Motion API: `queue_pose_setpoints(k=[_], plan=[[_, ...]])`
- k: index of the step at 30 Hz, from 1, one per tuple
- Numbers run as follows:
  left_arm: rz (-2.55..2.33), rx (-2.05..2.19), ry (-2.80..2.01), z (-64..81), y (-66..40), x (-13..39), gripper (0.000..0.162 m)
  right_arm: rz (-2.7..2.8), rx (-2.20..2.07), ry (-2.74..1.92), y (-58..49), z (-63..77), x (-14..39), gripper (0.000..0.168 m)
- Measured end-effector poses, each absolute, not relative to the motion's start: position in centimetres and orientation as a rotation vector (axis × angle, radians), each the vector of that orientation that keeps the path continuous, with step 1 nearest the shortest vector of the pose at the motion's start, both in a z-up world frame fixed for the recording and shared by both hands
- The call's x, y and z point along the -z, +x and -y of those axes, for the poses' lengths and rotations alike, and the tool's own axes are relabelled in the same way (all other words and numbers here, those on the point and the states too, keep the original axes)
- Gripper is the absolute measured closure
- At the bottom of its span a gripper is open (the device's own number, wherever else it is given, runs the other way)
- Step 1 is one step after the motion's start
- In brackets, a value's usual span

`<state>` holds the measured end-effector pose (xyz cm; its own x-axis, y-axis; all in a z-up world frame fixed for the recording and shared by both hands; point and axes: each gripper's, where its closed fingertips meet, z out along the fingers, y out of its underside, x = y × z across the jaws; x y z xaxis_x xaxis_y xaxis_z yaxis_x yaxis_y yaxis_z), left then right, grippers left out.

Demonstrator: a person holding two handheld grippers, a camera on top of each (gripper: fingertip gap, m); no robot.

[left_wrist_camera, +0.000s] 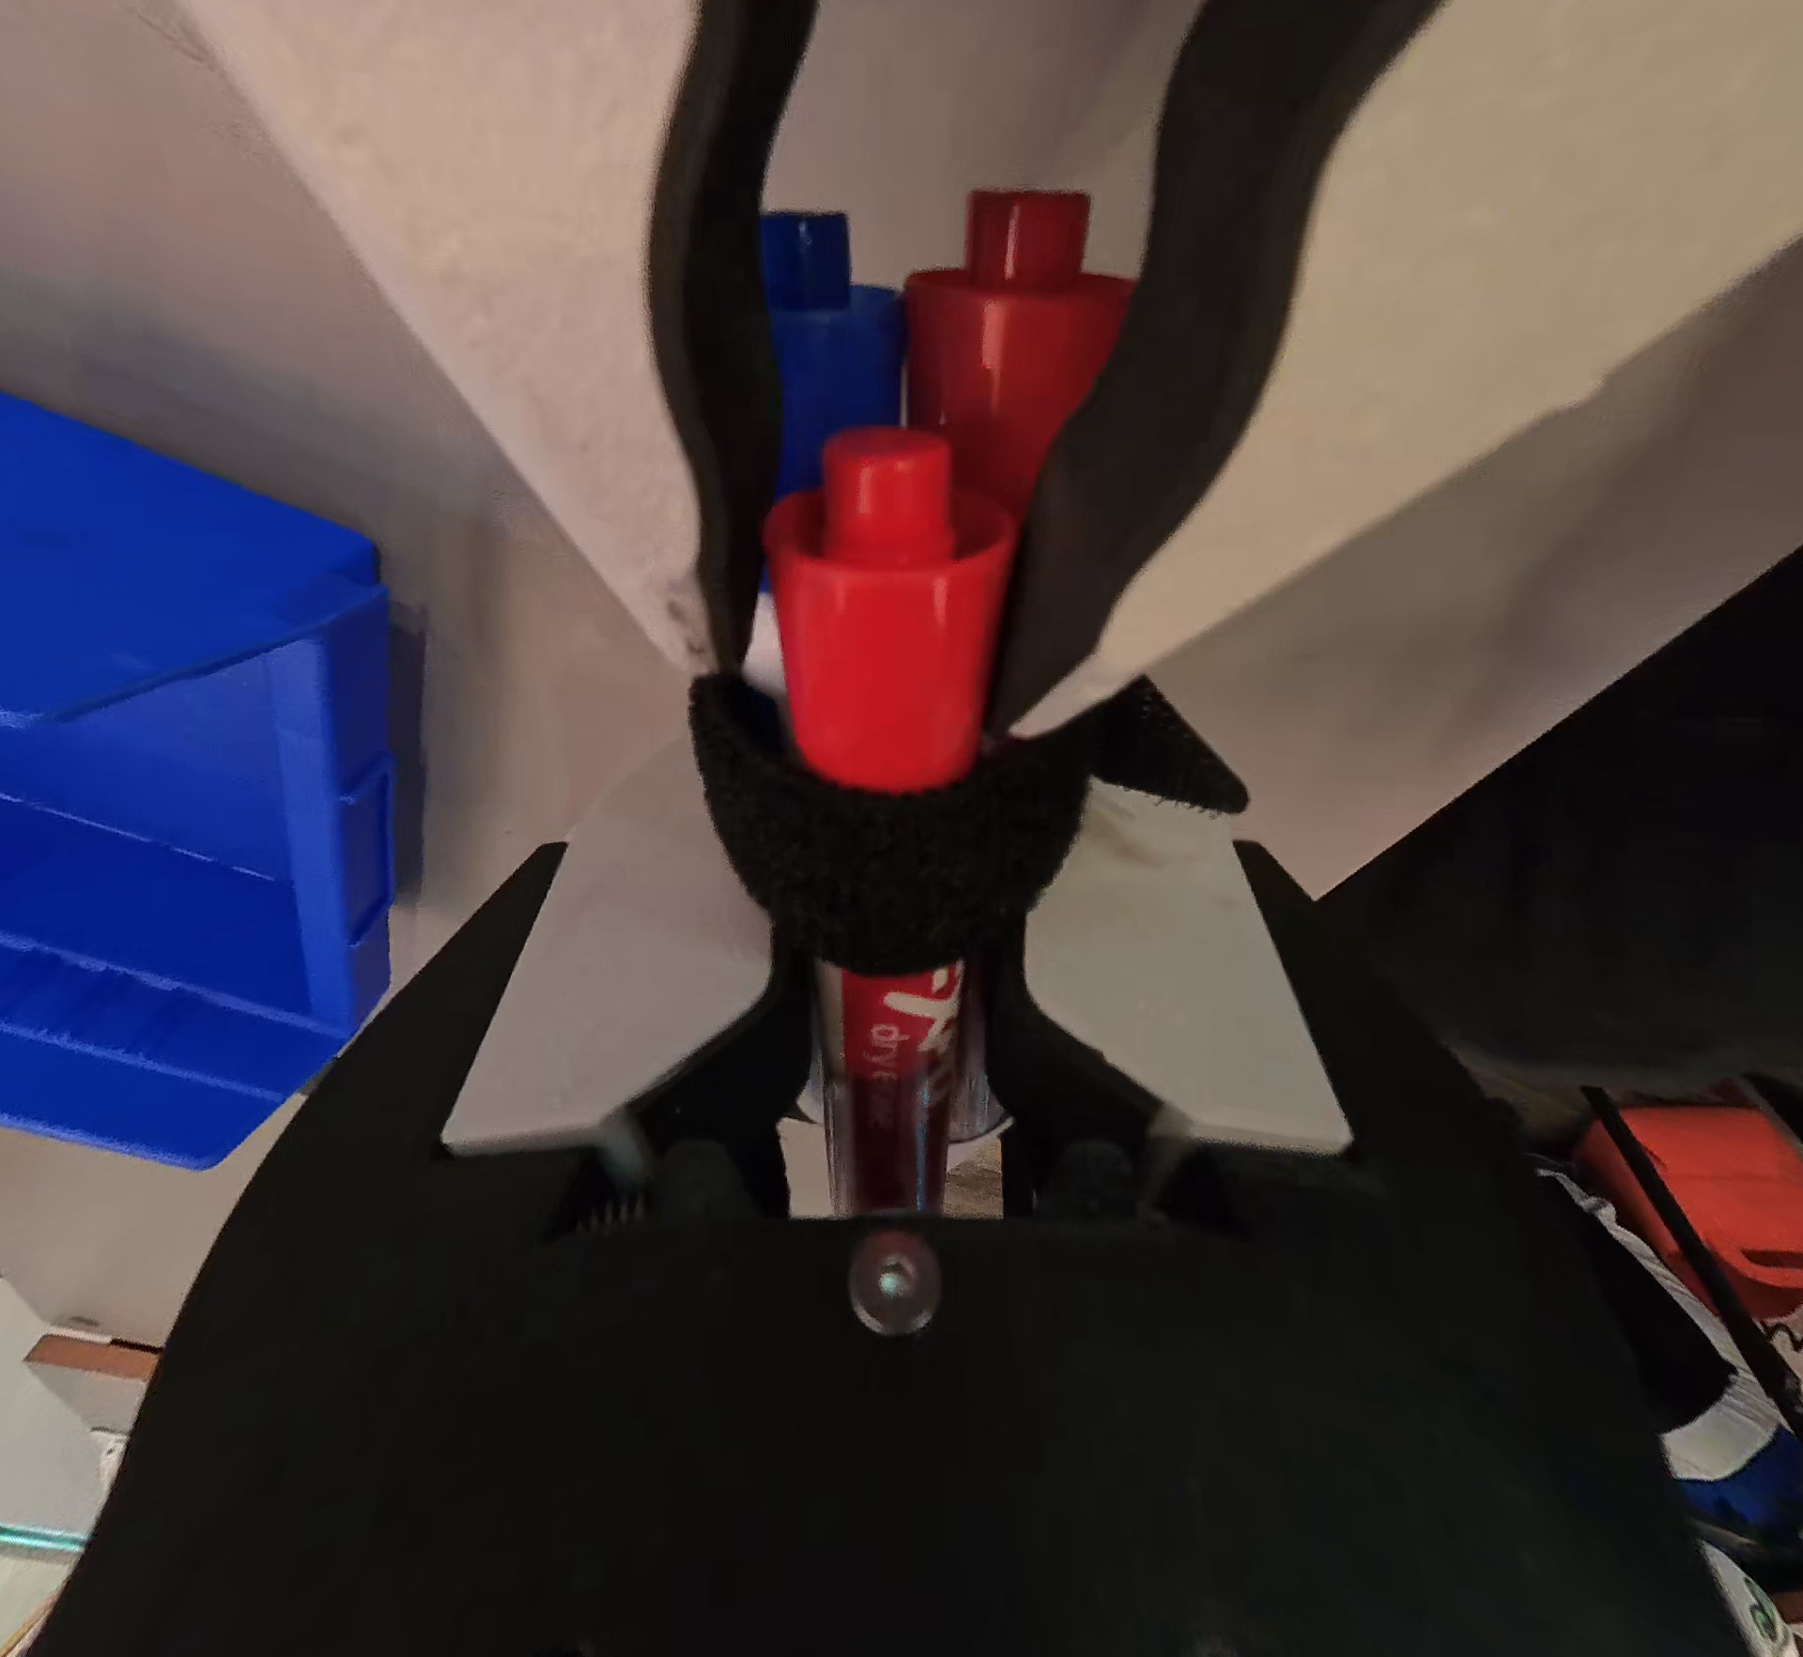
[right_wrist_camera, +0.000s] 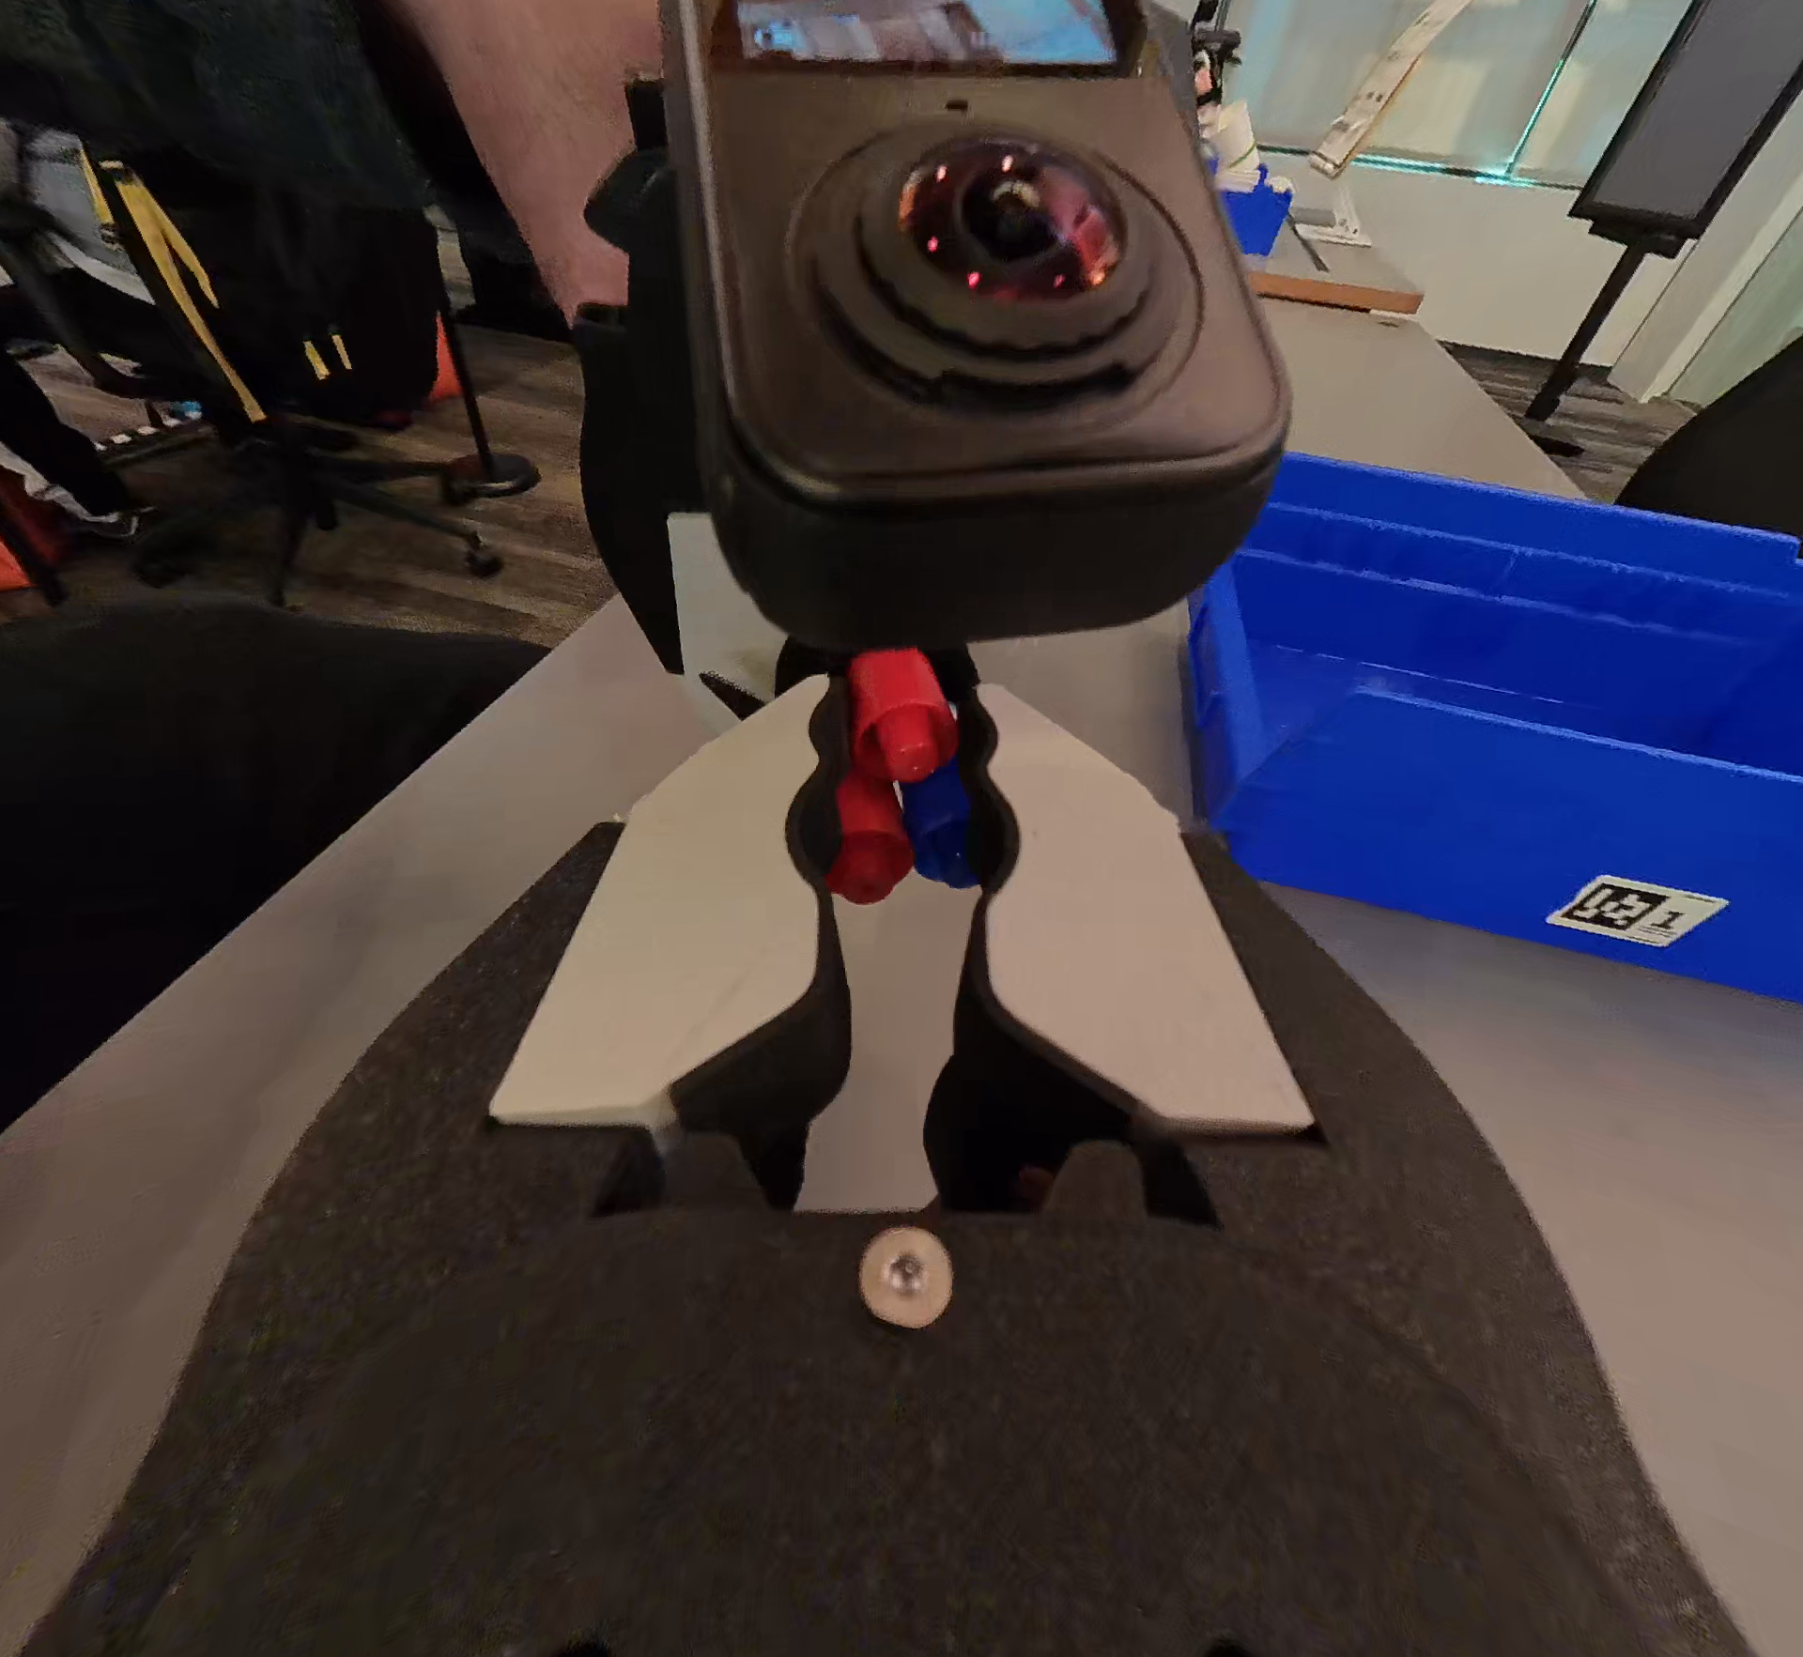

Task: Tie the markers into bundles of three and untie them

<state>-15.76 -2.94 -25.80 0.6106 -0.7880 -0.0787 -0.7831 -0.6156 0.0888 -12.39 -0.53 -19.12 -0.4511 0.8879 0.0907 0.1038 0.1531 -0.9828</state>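
Markers (left_wrist_camera: 883,606) bundled in a black strap (left_wrist_camera: 883,859), pinched from both ends.
Left gripper (left_wrist_camera: 893,1040) fingers clamp the barrels; right gripper (right_wrist_camera: 902,796) fingers close on the caps, blue bin (right_wrist_camera: 1502,732) at 3 o'clock on the worktop (right_wrist_camera: 1522,1122).

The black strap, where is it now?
In the left wrist view the black strap is wrapped around the three-marker bundle, just below the caps, between the left tool and the right tool.

1. Your right gripper (right_wrist_camera: 902,791) faces the left gripper's camera (right_wrist_camera: 976,245) just beyond its fingertips, blocking the way forward.
2. The blue bin (right_wrist_camera: 1502,732) walls off the right side (close by).
3. Bare table (right_wrist_camera: 293,976) lies open leftward.
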Motion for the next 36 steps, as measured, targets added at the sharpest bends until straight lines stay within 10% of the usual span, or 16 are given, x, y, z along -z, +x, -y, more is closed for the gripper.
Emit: queue_pose_setpoints(k=[18, 21, 36], plan=[[1.364, 0.141, 2.803, 2.9, -16.2, 25.6, 0.119, 1.671, -1.417, -0.982, -10.6, -1.4, 19.1, 0.148], [1.331, 0.091, 2.824, 2.8, -16.0, 25.6, 0.119, 1.699, -1.383, -0.975, -10.5, -1.4, 19.3, 0.119], [1.054, -0.14, 2.859, 2.6, -14.6, 25.3, 0.119, 1.685, 0.117, -0.465, -12.1, -2.7, 19.7, 0.08]])
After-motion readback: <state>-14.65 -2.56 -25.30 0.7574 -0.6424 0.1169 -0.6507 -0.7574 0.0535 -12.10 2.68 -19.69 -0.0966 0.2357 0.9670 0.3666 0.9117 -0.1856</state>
